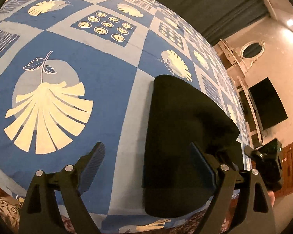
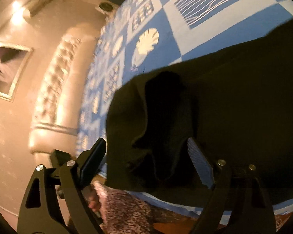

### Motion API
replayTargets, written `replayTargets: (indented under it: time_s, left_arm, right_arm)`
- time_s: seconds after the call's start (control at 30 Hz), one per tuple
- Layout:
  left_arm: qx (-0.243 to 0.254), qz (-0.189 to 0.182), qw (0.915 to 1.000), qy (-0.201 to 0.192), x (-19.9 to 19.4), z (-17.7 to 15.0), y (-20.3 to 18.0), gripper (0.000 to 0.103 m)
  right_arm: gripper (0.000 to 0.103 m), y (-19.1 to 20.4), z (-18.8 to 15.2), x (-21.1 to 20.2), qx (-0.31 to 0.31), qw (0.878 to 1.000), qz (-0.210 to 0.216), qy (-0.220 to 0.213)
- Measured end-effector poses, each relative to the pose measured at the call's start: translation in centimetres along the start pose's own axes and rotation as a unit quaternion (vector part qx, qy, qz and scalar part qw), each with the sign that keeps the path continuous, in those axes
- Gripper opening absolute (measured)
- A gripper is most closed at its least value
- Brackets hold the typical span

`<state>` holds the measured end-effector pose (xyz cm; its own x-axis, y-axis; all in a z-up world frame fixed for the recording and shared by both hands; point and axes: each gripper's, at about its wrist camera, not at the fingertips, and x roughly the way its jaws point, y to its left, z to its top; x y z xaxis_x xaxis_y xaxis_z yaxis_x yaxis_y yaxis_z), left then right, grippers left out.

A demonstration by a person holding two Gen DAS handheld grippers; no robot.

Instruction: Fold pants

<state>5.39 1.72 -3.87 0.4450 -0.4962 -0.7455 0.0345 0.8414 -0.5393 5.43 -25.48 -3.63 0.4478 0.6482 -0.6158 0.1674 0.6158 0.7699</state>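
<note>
The black pants [image 1: 181,128] lie folded flat on the blue patterned bedsheet [image 1: 111,89], near the bed's front edge. My left gripper [image 1: 146,165] is open; its right finger [image 1: 202,165] is over the pants' near part, its left finger [image 1: 93,163] over bare sheet. In the right wrist view the pants [image 2: 224,107] fill the right half, with a rumpled, raised corner [image 2: 158,117]. My right gripper [image 2: 148,159] is open, its fingers on either side of that corner. The other gripper [image 1: 263,163] shows at the pants' right edge.
The bed's front edge [image 1: 127,216] runs just below the pants, with a patterned rug [image 2: 127,210] beneath. A padded headboard [image 2: 56,89] and framed picture [image 2: 5,70] stand on the wall. A dark TV [image 1: 267,103] and wooden cabinet [image 1: 289,165] stand at the right.
</note>
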Motion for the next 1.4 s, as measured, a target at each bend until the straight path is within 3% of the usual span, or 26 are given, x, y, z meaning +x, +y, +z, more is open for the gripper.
replayTargets:
  time_s: [0.13,0.23,0.4,0.47,0.53,0.6,0.63,0.83,0.93,1.13,1.4]
  left_arm:
    - [0.027,0.011,0.9996,0.001,-0.1,-0.5,-0.3,0.086]
    - [0.027,0.016,0.9994,0.013,0.8,-0.6,-0.4,0.086]
    - [0.005,0.002,0.9997,0.025,1.0,-0.7,0.6,0.086]
    - [0.004,0.001,0.9997,0.025,1.0,-0.7,0.7,0.086]
    - [0.002,0.002,0.9997,0.023,0.8,-0.6,0.8,0.086]
    - [-0.002,0.002,0.9998,0.019,0.6,-0.5,1.0,0.086]
    - [-0.005,0.000,0.9998,0.017,0.4,-0.5,1.1,0.086]
    - [-0.024,-0.025,0.9994,0.011,-0.1,-0.4,1.4,0.086]
    - [-0.019,-0.035,0.9991,0.013,0.0,-0.6,0.8,0.086]
    - [0.007,-0.069,0.9974,0.022,0.4,-1.3,-1.1,0.086]
    - [0.031,-0.118,0.9911,0.053,1.6,-3.0,-4.5,0.086]
  right_arm:
    - [0.087,2.3,-0.3,1.7,-0.037,0.994,-0.103,0.014]
    - [0.087,4.4,-1.4,3.2,-0.085,0.977,-0.193,0.032]
    - [0.092,5.6,-3.1,4.8,-0.143,0.955,-0.256,0.039]
    - [0.081,5.0,-2.7,4.1,-0.125,0.962,-0.244,0.008]
    - [0.045,4.1,-2.3,3.5,-0.108,0.964,-0.241,-0.002]
    - [0.019,3.3,-1.8,2.7,-0.087,0.977,-0.195,0.005]
    - [0.016,2.7,-1.6,2.0,-0.065,0.983,-0.172,0.005]
    - [0.010,2.2,-0.7,-3.5,-0.035,0.996,-0.080,-0.031]
    - [0.009,1.9,-0.2,-6.5,-0.031,0.996,-0.063,-0.049]
    - [0.009,-0.1,1.4,-12.4,-0.027,0.992,-0.077,-0.096]
    - [0.009,-7.6,1.7,-18.4,0.028,0.984,-0.116,-0.132]
